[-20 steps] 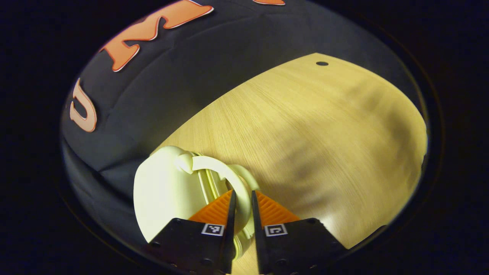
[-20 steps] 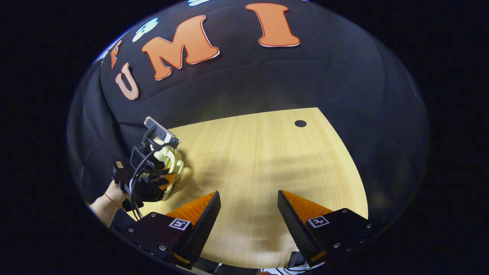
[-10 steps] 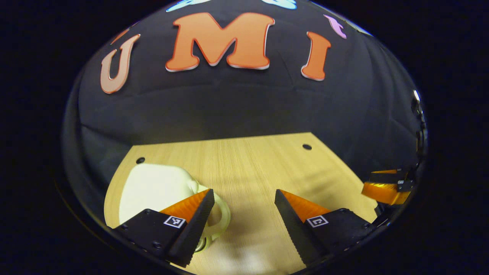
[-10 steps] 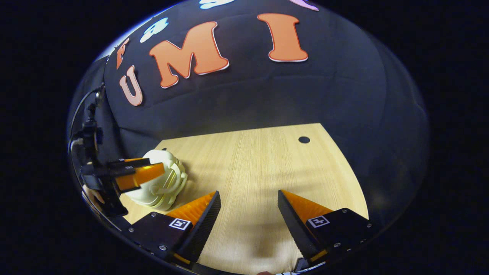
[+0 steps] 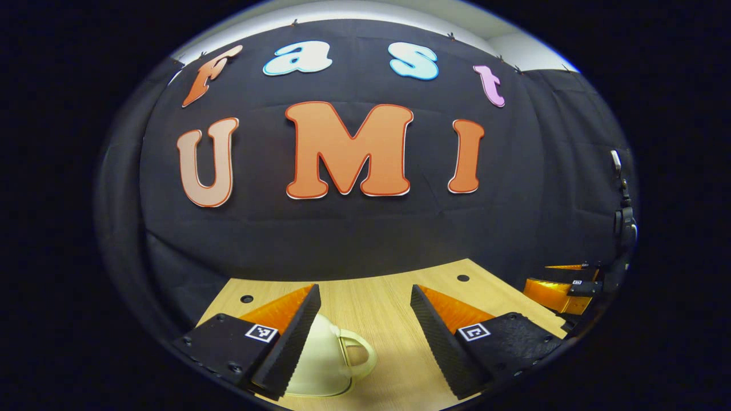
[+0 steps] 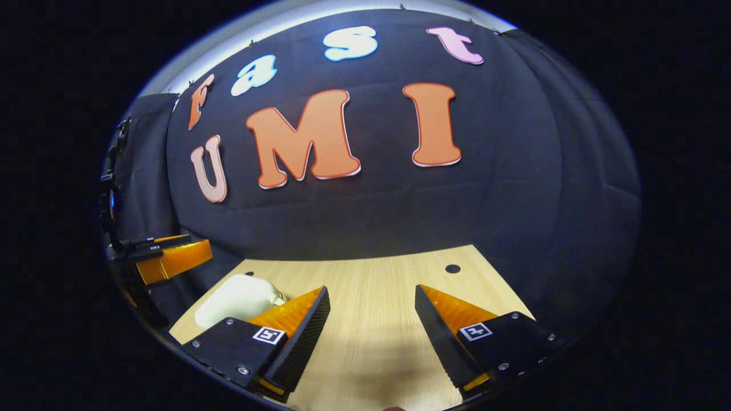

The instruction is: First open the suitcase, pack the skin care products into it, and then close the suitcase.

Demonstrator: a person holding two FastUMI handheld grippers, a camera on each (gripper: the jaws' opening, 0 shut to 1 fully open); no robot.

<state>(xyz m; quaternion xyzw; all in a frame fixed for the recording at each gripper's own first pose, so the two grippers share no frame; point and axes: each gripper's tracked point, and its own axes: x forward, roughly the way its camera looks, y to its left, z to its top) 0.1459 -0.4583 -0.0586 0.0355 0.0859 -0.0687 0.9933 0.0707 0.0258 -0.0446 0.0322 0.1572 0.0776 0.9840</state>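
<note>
The suitcase (image 5: 320, 365) lies shut on the table (image 5: 388, 319) — both the left gripper (image 5: 365, 337) and right gripper (image 6: 371, 337) hang near it, fingers spread, empty; likely finished, nothing left but withdrawing.

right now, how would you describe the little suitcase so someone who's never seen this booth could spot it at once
Start at the light wooden table in front of the black cloth wall. On its left part, near the back edge, lies a small cream-coloured hard-shell suitcase with a rounded, domed shell; the left gripper hangs open above it. Its looped carry handle marks it out, and it is the one pale, rounded thing on the wood.
</note>
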